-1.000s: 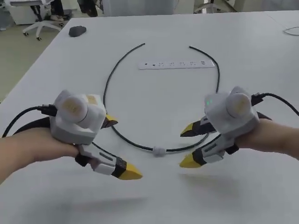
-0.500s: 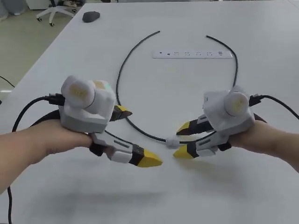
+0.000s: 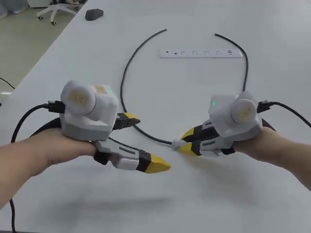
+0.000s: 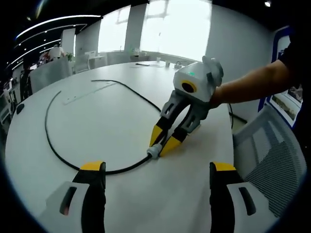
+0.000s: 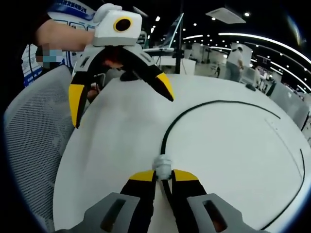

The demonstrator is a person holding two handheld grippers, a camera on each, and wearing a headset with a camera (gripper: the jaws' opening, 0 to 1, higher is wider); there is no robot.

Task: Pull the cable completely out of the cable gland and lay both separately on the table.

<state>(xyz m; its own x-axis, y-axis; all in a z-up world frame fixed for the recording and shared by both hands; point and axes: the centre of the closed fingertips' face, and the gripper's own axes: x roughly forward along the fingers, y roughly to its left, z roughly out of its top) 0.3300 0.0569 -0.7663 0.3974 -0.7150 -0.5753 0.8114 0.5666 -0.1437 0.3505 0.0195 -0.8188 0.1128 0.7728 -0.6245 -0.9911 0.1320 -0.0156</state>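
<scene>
A long black cable [image 3: 127, 73] lies in a wide loop on the white table [image 3: 272, 63]. A small white cable gland [image 3: 177, 143] sits on the loop's near part. My right gripper [image 3: 183, 141] has its yellow-tipped jaws shut on the gland, low over the table. In the right gripper view the gland [image 5: 163, 165] sits between that gripper's tips [image 5: 165, 175], and the cable [image 5: 194, 109] curves away beyond. My left gripper [image 3: 144, 142] is open, a short way left of the gland, holding nothing. The left gripper view has the gland [image 4: 152, 153] ahead of its spread jaws [image 4: 156, 167].
A white power strip [image 3: 200, 53] lies inside the far part of the loop. A dark mouse [image 3: 94, 14] rests at the table's far left corner, with an office chair [image 3: 53, 12] beyond it. The table's left edge runs close to my left arm.
My right gripper has moved left onto the gland and narrowed its jaws around it. The left gripper has stayed open, drifting slightly toward the gland.
</scene>
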